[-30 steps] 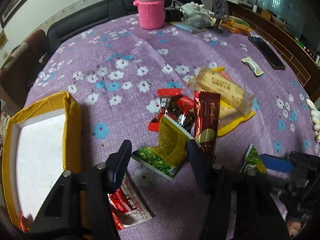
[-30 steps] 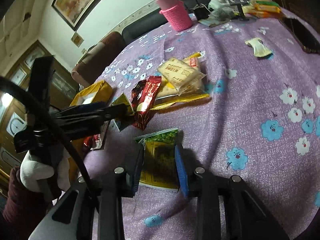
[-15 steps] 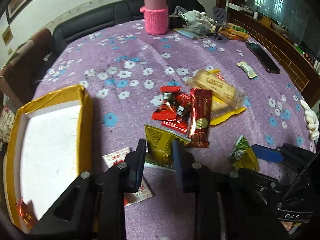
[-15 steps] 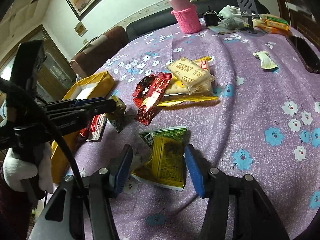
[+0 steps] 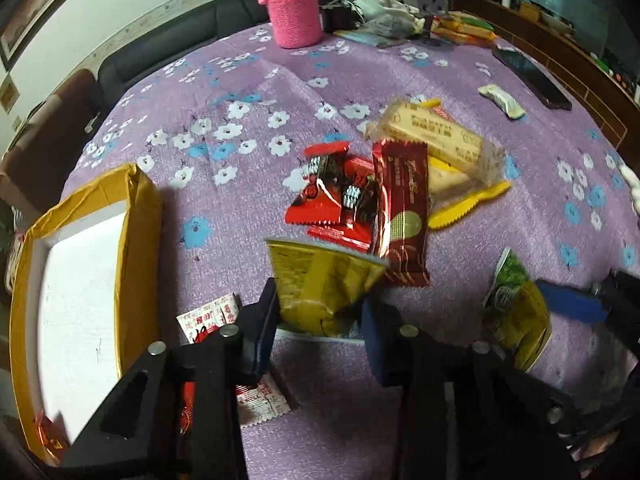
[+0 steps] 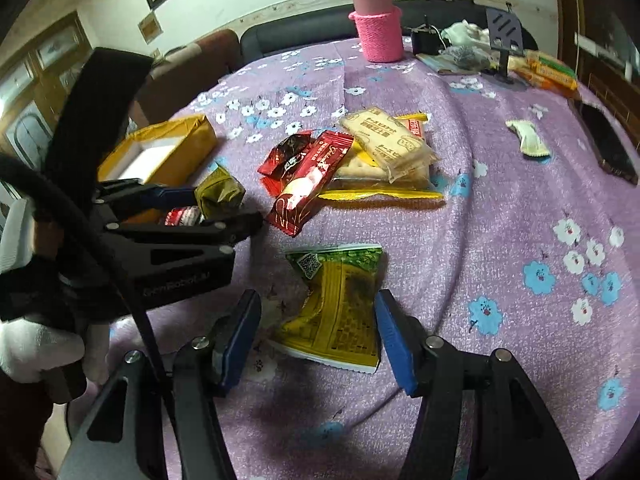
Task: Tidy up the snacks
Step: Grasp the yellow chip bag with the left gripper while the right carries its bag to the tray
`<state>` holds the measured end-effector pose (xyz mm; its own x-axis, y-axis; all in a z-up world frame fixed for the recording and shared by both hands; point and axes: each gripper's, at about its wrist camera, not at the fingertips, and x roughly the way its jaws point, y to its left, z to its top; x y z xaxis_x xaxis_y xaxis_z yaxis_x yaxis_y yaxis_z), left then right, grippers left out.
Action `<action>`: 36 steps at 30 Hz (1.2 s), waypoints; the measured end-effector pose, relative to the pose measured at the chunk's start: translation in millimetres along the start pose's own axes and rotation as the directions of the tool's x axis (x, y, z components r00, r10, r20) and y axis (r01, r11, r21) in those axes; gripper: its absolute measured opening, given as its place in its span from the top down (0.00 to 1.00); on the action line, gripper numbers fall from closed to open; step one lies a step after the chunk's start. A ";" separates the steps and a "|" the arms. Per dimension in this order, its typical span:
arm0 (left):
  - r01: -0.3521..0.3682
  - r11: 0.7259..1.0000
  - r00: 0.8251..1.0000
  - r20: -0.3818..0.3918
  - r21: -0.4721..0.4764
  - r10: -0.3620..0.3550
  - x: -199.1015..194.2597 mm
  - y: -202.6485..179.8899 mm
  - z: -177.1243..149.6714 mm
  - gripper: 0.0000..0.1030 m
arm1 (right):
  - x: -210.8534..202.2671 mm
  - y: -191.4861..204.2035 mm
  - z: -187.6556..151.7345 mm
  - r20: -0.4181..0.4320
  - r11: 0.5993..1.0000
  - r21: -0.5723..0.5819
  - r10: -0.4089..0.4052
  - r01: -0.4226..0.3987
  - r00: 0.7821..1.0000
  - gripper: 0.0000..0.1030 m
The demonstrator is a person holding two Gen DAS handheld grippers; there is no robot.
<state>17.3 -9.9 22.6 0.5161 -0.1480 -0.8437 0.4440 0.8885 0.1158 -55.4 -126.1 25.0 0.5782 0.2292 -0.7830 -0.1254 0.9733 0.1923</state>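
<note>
Since a second ago the left hand-held gripper (image 5: 318, 320) has closed on a yellow-green snack packet (image 5: 320, 284) and now pinches it, the packet crumpled between the pads and apparently raised off the purple flowered desk (image 5: 400, 80). The right hand-held gripper (image 6: 316, 336) has just been opening: its jaws stand apart on either side of a second yellow-green packet (image 6: 336, 308), which lies flat on the cloth, the pads clear of it.

The yellow box (image 5: 136, 240) sits to the left of the left gripper, its white floor mostly bare. To do this step well, I judge the left hand should carry its packet over the box's near wall before letting go. Keep the grip firm, since the foil looks slippery. The red wrappers (image 5: 332, 200) and biscuit pack (image 5: 436, 136) wait in the middle.
</note>
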 end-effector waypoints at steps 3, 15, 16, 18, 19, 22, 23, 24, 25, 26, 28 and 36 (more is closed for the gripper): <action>0.013 1.000 1.000 0.020 -0.024 -0.012 -9.2 1.4 -3.4 0.66 | -2.2 1.5 -1.8 -0.008 0.999 -0.012 -0.032 0.032 0.999 0.70; 0.123 0.987 0.980 0.167 -0.107 -0.104 -80.0 19.1 -21.0 0.67 | -35.2 -27.6 -9.7 0.043 0.986 0.141 0.086 -0.092 0.995 0.72; 0.132 0.985 0.978 0.176 -0.110 -0.112 -83.1 21.2 -21.4 0.67 | -36.8 -28.5 -6.6 0.038 0.985 0.147 0.085 -0.089 0.996 0.72; 0.155 0.980 0.970 0.207 -0.121 -0.128 -93.1 28.8 -24.0 0.67 | -42.6 -27.5 6.8 0.041 0.980 0.176 0.083 -0.089 0.996 0.72; 0.164 0.977 0.966 0.223 -0.137 -0.130 -98.9 36.6 -26.7 0.67 | -47.9 -22.2 15.9 0.054 0.977 0.183 0.102 -0.110 0.993 0.72; 0.176 0.967 0.961 0.244 -0.184 -0.128 -110.0 60.0 -35.1 0.67 | -64.2 15.5 38.1 0.087 0.967 0.113 0.219 -0.228 0.972 0.72; 0.168 0.964 0.960 0.255 -0.205 -0.113 -116.4 72.2 -41.1 0.67 | -67.6 32.9 41.3 0.086 0.963 0.077 0.253 -0.260 0.963 0.72; 0.160 0.963 0.960 0.262 -0.218 -0.100 -121.1 80.7 -46.0 0.67 | -69.0 47.2 41.3 0.081 0.961 0.046 0.269 -0.274 0.960 0.72; 0.150 0.960 0.959 0.273 -0.238 -0.082 -128.1 95.6 -54.9 0.67 | -68.6 59.4 39.9 0.072 0.961 0.018 0.273 -0.275 0.959 0.72; 0.142 0.958 0.958 0.277 -0.251 -0.070 -132.3 105.4 -61.0 0.66 | -65.7 70.5 37.0 0.056 0.962 -0.003 0.273 -0.274 0.960 0.72; 0.118 0.951 0.960 0.277 -0.285 -0.036 -138.6 128.7 -74.6 0.66 | -57.1 82.2 31.7 0.026 0.962 -0.012 0.273 -0.272 0.962 0.72; 0.038 0.891 0.967 0.242 -0.453 0.082 -139.0 214.1 -113.3 0.66 | -28.2 128.9 47.4 -0.034 0.956 -0.046 0.289 -0.290 0.957 0.72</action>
<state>-42.4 250.1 105.3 0.7124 -0.1755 -0.6794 0.0834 0.9826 -0.1662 -49.6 -7.8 99.9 0.4900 0.5010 -0.7134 -0.3244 0.8644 0.3842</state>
